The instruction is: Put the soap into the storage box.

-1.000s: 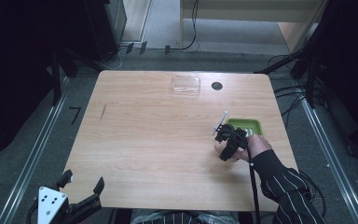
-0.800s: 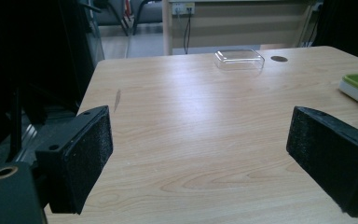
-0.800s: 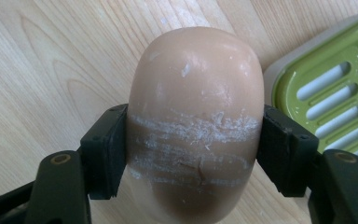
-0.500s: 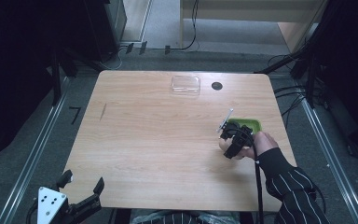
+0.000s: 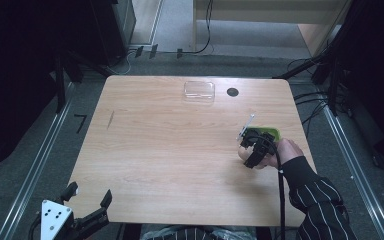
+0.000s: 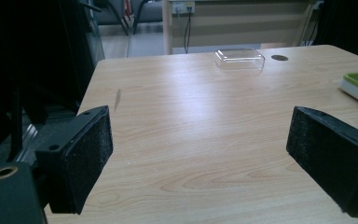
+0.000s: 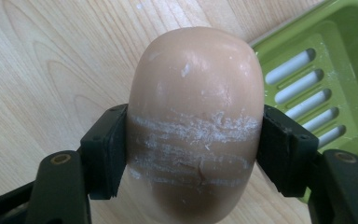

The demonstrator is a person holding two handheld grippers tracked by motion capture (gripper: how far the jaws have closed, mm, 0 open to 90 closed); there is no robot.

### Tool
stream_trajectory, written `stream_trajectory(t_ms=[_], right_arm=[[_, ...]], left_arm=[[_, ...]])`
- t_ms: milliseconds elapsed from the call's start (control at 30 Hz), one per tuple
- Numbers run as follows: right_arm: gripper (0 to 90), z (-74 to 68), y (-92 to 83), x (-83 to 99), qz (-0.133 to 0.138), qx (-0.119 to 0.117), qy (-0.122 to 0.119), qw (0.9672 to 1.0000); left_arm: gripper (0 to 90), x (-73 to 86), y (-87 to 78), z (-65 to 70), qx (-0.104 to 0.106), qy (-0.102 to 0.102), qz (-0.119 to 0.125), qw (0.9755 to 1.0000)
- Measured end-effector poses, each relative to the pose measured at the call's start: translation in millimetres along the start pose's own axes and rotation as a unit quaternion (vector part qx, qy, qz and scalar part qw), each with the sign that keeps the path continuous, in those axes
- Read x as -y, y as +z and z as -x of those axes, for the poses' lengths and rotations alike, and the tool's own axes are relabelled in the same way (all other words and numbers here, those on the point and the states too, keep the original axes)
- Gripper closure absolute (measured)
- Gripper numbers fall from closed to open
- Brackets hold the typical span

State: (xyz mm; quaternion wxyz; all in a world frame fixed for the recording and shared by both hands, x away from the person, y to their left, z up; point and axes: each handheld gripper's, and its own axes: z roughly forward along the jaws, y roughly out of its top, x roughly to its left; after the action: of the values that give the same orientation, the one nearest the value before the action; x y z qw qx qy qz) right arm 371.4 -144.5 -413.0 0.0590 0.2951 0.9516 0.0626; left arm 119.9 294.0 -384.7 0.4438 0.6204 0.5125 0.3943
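Hand (image 5: pixel 288 150) angled down, right claw (image 7: pixel 193 154) clamping soap (image 7: pixel 195 116) beside green dish (image 7: pixel 326 70)

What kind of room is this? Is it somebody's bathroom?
Probably not a bathroom. It looks like a lab or workshop: a bare wooden table inside metal rails, cables trailing over the floor, and a claw squeezing a bar of soap beside a green soap dish.

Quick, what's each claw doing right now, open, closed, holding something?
Left claw: open, nothing between its pads, at the table's near edge.
Right claw: closed on the tan soap bar, beside the green soap dish.
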Motion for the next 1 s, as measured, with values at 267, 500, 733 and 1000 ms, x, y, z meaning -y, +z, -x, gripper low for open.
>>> stream_trajectory(t_ms=[267, 500, 733, 1000], right_arm=[[33.2, 10.1, -4.3, 5.5, 0.005, 0.005, -0.003, 1.0000], [33.2, 16.5, -8.8, 9.4, 0.008, 0.009, 0.001, 0.9999], [33.2, 23.4, -11.0, 11.2, 0.006, 0.011, -0.011, 0.9999], [33.3, 28.6, -15.2, 11.1, 0.012, 0.015, -0.019, 0.9996]], left_arm=[[7.2, 0.0, 0.0, 0.3, 0.001, 0.001, 0.000, 1.0000], [7.2, 0.1, -0.2, 0.2, 0.000, -0.001, 0.001, 1.0000], [7.2, 0.0, -0.3, 0.4, 0.000, 0.001, 0.000, 1.0000], [7.2, 0.1, -0.2, 0.4, 0.000, 0.000, 0.000, 1.0000]])
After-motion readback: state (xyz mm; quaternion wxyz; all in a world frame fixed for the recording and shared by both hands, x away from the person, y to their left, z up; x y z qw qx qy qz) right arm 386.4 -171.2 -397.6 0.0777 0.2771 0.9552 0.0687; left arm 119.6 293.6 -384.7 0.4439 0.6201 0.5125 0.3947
